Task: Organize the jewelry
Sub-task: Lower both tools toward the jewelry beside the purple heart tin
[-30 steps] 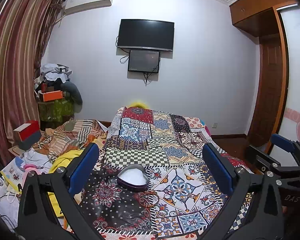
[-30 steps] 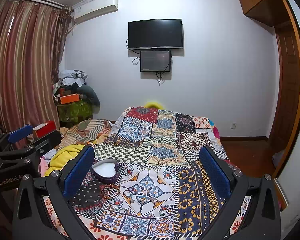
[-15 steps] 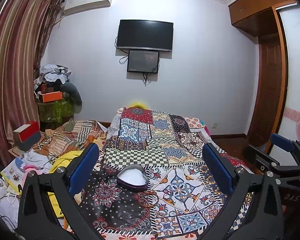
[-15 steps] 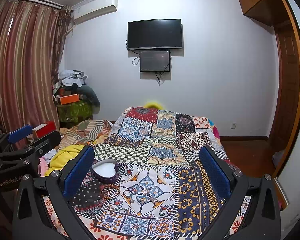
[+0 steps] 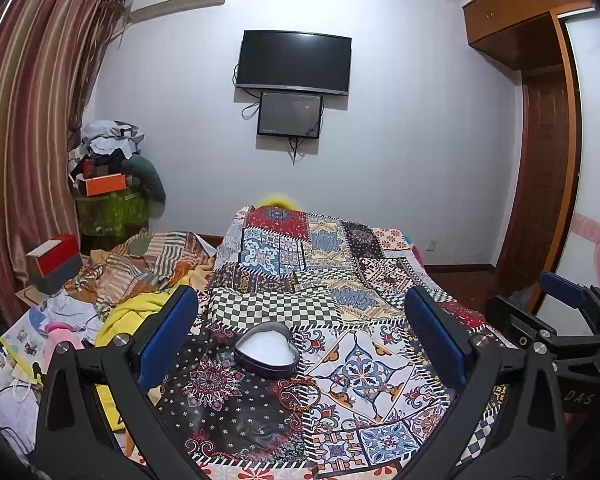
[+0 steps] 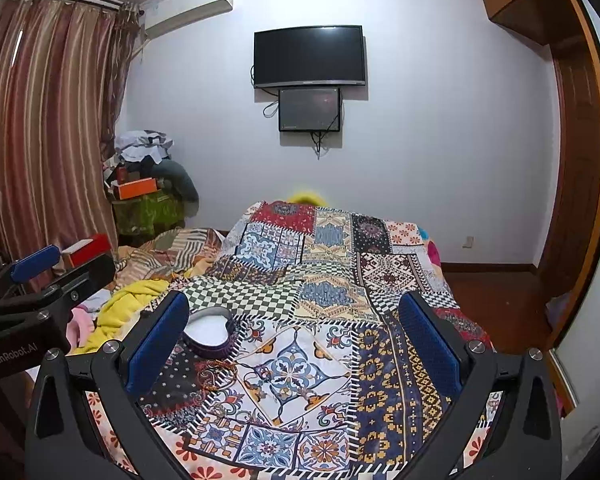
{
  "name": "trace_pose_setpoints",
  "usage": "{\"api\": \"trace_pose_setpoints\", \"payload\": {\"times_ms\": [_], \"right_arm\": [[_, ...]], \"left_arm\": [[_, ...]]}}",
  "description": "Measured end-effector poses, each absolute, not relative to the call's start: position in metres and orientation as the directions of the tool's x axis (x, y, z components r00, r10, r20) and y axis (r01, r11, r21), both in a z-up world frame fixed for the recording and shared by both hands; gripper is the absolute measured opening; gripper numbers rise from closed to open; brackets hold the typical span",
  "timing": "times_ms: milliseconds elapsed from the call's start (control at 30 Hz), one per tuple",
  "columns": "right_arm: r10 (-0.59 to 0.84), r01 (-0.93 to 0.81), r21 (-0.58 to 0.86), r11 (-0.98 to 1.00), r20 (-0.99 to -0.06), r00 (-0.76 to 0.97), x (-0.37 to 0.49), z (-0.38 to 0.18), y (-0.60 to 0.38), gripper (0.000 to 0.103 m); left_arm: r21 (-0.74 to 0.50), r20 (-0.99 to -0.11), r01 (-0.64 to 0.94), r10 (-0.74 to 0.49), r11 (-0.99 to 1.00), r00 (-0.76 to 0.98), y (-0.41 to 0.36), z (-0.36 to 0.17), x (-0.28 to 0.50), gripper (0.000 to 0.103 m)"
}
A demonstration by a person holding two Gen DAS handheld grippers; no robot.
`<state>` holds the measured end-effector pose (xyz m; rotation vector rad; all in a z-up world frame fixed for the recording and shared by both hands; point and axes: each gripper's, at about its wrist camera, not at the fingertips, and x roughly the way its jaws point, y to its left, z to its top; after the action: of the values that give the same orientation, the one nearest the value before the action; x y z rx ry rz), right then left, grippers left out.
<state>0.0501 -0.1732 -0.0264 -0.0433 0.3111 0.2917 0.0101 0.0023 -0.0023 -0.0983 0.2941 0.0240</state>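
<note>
A heart-shaped box (image 5: 267, 350) with a dark purple wall and white lining lies open on the patchwork bedspread (image 5: 356, 364). Just in front of it lies a thin reddish bracelet (image 5: 300, 394) on the cloth. My left gripper (image 5: 300, 340) hovers above the bed, open, with the box between its blue pads and nothing held. In the right wrist view the same box (image 6: 209, 334) sits near the left pad, with the bracelet (image 6: 217, 374) below it. My right gripper (image 6: 296, 340) is open and empty, over the middle of the bedspread.
The other gripper shows at each view's edge (image 5: 568, 320) (image 6: 28, 300). Crumpled blankets and a yellow cloth (image 5: 128, 312) pile up left of the bed. A red box (image 5: 54, 258), cluttered stand (image 5: 112, 196), striped curtain (image 5: 24, 152), wall television (image 5: 294, 60) and wooden door (image 5: 548, 184) surround it.
</note>
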Motion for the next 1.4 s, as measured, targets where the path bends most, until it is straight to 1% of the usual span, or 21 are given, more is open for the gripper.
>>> {"api": "trace_pose_setpoints", "payload": {"times_ms": [167, 367, 533, 767, 800, 933, 967, 1033, 1100, 1133, 1200, 1300, 1367, 1400], "right_arm": [[0.272, -0.288, 0.003, 0.958, -0.34, 0.9, 0.06, -0.035, -0.173, 0.103], [0.266, -0.294, -0.007, 0.956, -0.408, 0.873, 0.077, -0.057, -0.17, 0.103], [0.249, -0.291, -0.01, 0.957, -0.494, 0.833, 0.097, -0.085, -0.171, 0.103], [0.239, -0.291, 0.013, 0.957, -0.608, 0.757, 0.118, -0.121, -0.178, 0.103], [0.242, -0.293, 0.019, 0.956, -0.618, 0.748, 0.12, -0.124, -0.178, 0.103], [0.255, -0.304, 0.042, 0.952, -0.659, 0.708, 0.128, -0.141, -0.179, 0.103], [0.259, -0.307, 0.048, 0.951, -0.667, 0.699, 0.129, -0.144, -0.178, 0.101], [0.279, -0.32, 0.072, 0.945, -0.69, 0.668, 0.132, -0.152, -0.177, 0.093], [0.295, -0.335, 0.086, 0.938, -0.708, 0.642, 0.134, -0.158, -0.174, 0.082], [0.303, -0.345, 0.093, 0.934, -0.719, 0.625, 0.135, -0.163, -0.172, 0.08], [0.314, -0.362, 0.101, 0.927, -0.736, 0.599, 0.137, -0.169, -0.168, 0.07], [0.337, -0.392, 0.117, 0.912, -0.76, 0.555, 0.136, -0.177, -0.161, 0.063], [0.343, -0.407, 0.12, 0.905, -0.77, 0.538, 0.135, -0.181, -0.156, 0.06], [0.347, -0.417, 0.119, 0.901, -0.775, 0.528, 0.134, -0.183, -0.153, 0.06]], "left_arm": [[-0.095, -0.329, -0.05, 0.016, 0.994, 0.944, 0.006, -0.013, 0.024, 0.103], [-0.096, -0.394, -0.087, 0.043, 0.992, 0.918, 0.013, -0.034, 0.044, 0.103], [-0.111, -0.495, -0.092, 0.025, 0.99, 0.868, 0.022, -0.062, 0.07, 0.103], [-0.103, -0.606, -0.086, 0.006, 0.991, 0.796, 0.026, -0.106, 0.09, 0.103], [-0.095, -0.621, -0.083, 0.006, 0.992, 0.784, 0.026, -0.112, 0.093, 0.102], [-0.076, -0.682, -0.061, -0.007, 0.995, 0.732, 0.024, -0.133, 0.1, 0.092], [-0.084, -0.697, -0.055, -0.019, 0.995, 0.717, 0.024, -0.138, 0.101, 0.091], [-0.1, -0.726, -0.04, -0.045, 0.994, 0.686, 0.023, -0.149, 0.103, 0.085], [-0.106, -0.749, -0.029, -0.061, 0.994, 0.659, 0.02, -0.157, 0.105, 0.081], [-0.11, -0.758, -0.024, -0.069, 0.994, 0.649, 0.019, -0.161, 0.106, 0.077], [-0.12, -0.778, -0.007, -0.089, 0.993, 0.622, 0.016, -0.17, 0.106, 0.072], [-0.124, -0.795, 0.012, -0.107, 0.992, 0.597, 0.012, -0.179, 0.106, 0.066], [-0.133, -0.804, 0.022, -0.121, 0.991, 0.582, 0.012, -0.183, 0.106, 0.061], [-0.142, -0.809, 0.025, -0.131, 0.99, 0.574, 0.012, -0.186, 0.106, 0.056]]}}
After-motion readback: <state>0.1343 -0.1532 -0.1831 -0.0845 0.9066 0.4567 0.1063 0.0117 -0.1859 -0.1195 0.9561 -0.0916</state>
